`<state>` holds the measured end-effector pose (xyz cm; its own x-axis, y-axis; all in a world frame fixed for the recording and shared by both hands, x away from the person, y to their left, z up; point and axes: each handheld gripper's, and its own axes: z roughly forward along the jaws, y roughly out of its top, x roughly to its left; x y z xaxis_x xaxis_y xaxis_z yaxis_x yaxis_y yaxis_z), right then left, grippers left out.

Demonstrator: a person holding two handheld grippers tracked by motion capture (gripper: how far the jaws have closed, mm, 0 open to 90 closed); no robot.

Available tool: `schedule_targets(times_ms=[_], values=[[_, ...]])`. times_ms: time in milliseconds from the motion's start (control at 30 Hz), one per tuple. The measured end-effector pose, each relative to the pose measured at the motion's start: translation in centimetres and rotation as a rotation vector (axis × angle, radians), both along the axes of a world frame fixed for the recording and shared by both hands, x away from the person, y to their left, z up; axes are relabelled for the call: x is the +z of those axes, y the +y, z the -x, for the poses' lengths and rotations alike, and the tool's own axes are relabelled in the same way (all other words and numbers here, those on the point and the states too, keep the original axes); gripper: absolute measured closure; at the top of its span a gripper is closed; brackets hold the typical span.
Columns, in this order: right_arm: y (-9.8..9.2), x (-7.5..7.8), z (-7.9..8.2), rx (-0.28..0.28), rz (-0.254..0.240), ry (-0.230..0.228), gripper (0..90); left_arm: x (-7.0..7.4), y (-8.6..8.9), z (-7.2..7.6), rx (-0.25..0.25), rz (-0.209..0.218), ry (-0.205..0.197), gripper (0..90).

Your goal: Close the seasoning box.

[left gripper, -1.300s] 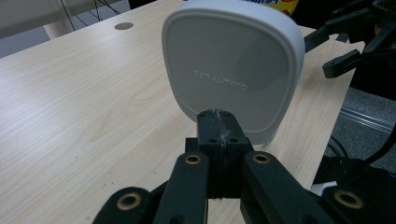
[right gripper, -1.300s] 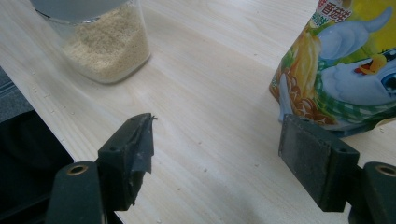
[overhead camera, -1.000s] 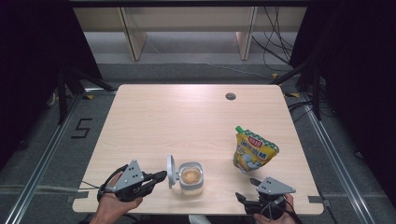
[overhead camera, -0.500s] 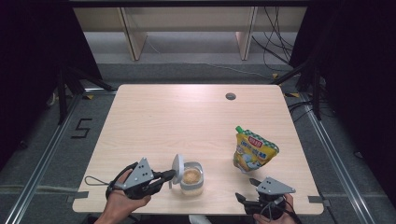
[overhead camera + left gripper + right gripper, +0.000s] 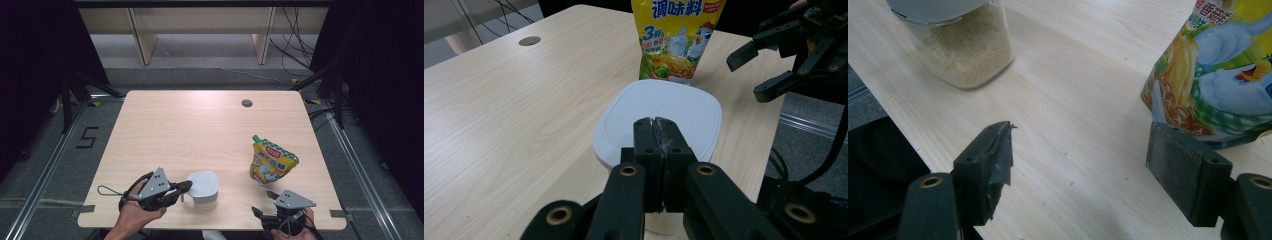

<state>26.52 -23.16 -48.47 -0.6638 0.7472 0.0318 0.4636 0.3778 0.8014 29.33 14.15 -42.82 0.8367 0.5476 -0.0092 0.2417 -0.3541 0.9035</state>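
Yellow seasoning pouch point(image 5: 272, 162), printed "调味料" and "3", is being stood at the tabletop's point(image 5: 200, 125) right. Near the front edge, the white-lidded jar point(image 5: 202, 187) is being touched by the left gripper point(image 5: 184, 188), fingers together; the right gripper's point(image 5: 264, 204) fingers are being held apart.

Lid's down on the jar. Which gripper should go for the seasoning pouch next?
Right, probably. The right gripper sits just below the seasoning pouch, jaws open, the pouch close ahead. The left gripper is shut, tips at the jar lid.
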Motion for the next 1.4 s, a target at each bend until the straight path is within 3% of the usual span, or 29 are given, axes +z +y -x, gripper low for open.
schedule_targets(times_ms=[67,300,333,367,533,600,633,667,733,833,1133,1167,1333,1367,1400], values=[[-0.1,0.0,-0.1,0.004,0.008,-0.023,27.7,0.2,0.2,0.0,-0.006,-0.013,-0.013,86.8],[0.0,0.0,0.0,0.003,0.0,0.001,27.6,0.3,0.8,0.0,-0.001,0.03,0.016,76.7],[0.0,0.0,0.0,0.003,0.0,0.001,27.6,0.3,1.0,-0.2,-0.03,0.026,0.011,74.7],[0.0,0.0,0.0,0.003,0.001,0.001,27.5,0.2,1.1,0.0,0.002,0.042,0.034,72.1],[0.0,-0.1,-0.1,0.007,-0.001,-0.002,27.4,0.2,2.0,-0.2,-0.021,0.061,0.037,64.6],[-0.1,-0.1,-0.1,0.007,0.001,-0.004,27.4,0.2,2.1,0.1,0.0,0.07,0.054,62.4],[-0.1,-0.1,-0.1,0.008,0.003,-0.004,27.4,0.3,2.2,0.1,-0.019,0.067,0.04,61.2],[-0.1,-0.1,-0.1,0.008,0.004,-0.004,27.4,0.3,2.2,0.3,-0.007,0.086,0.059,60.2],[-0.1,-0.1,-0.1,0.009,0.005,-0.004,27.4,0.4,2.4,0.4,-0.017,0.067,0.049,58.0],[-0.1,-0.1,-0.1,0.009,0.004,-0.006,27.4,0.2,2.4,0.8,-0.018,0.08,0.063,53.8],[-0.1,-0.1,-0.1,0.007,0.006,-0.023,26.7,-0.6,2.8,1.2,-0.029,0.028,0.068,34.7],[0.0,-0.1,0.0,0.006,-0.002,-0.003,26.7,-0.7,2.9,1.2,-0.038,0.026,0.066,33.6],[-0.1,-0.1,0.0,0.02,-0.005,-0.012,26.7,-1.6,3.2,1.3,-0.025,0.023,0.093,30.6],[-0.1,-0.1,0.1,0.011,-0.006,-0.009,26.7,-1.7,3.4,1.2,-0.03,0.003,0.081,30.4],[-0.1,-0.1,0.0,0.018,-0.001,-0.013,26.6,-1.9,3.4,1.2,-0.032,0.017,0.099,30.2]])
